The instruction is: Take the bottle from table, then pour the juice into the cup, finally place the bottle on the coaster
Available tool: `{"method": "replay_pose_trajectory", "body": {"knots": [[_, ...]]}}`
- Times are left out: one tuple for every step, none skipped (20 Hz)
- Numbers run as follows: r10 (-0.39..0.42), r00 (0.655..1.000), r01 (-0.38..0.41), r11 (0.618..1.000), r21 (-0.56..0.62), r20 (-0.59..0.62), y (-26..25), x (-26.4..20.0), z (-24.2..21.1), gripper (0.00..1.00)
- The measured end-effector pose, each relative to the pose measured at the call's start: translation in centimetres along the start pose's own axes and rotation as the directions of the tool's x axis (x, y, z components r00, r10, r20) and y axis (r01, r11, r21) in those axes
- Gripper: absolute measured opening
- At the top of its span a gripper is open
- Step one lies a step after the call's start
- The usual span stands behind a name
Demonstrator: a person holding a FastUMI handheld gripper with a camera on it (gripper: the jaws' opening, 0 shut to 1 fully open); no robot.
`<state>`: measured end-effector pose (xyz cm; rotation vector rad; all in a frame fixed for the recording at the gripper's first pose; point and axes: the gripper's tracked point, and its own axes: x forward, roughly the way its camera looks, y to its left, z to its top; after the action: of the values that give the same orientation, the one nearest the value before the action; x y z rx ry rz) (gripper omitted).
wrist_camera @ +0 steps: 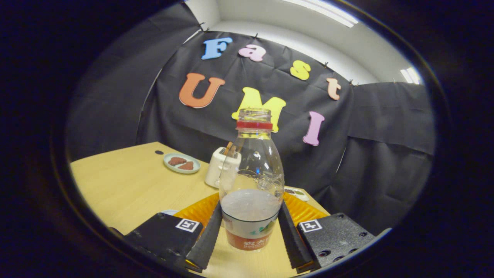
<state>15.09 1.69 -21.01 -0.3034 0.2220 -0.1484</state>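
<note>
Standing upright between the gripper [250, 231] fingers, which pinch its lower sides, is an uncapped bottle [251, 181]; behind the bottle sits a white toaster [218, 168].

A light wooden table [127, 181] with a smooth top stood against creased black cloth walls [386, 154] pinned along their upper edge. Above the cloth ran a white wall [316, 42]; long ceiling lights [324, 9] were lit.
</note>
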Motion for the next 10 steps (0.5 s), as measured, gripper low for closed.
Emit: {"method": "replay_pose_trajectory", "body": {"knots": [[0.017, 1.0, -0.017, 0.999, 0.03, 0.017, 0.1, 0.2, 0.8, 0.79], [0.026, 0.999, -0.028, 0.998, 0.055, 0.034, 0.0, 0.6, 1.6, 0.79], [0.026, 0.998, -0.03, 0.997, 0.077, 0.055, -0.3, 1.2, 2.6, 0.79], [0.021, 0.997, -0.028, 0.995, 0.095, 0.071, -0.8, 2.0, 3.3, 0.79], [0.018, 0.997, -0.027, 0.994, 0.108, 0.081, -1.0, 2.8, 3.6, 0.79], [0.017, 0.996, -0.028, 0.992, 0.124, 0.091, -1.1, 3.7, 3.8, 0.8], [0.021, 0.995, -0.035, 0.989, 0.143, 0.094, -1.1, 4.7, 3.8, 0.8], [0.016, 0.996, -0.031, 0.985, 0.171, 0.091, -1.2, 5.8, 3.4, 0.8], [0.011, 0.996, -0.027, 0.981, 0.19, 0.087, -1.3, 6.9, 2.9, 0.8], [-0.002, 0.997, -0.013, 0.978, 0.209, 0.071, -1.6, 8.1, 2.0, 0.8]]}}
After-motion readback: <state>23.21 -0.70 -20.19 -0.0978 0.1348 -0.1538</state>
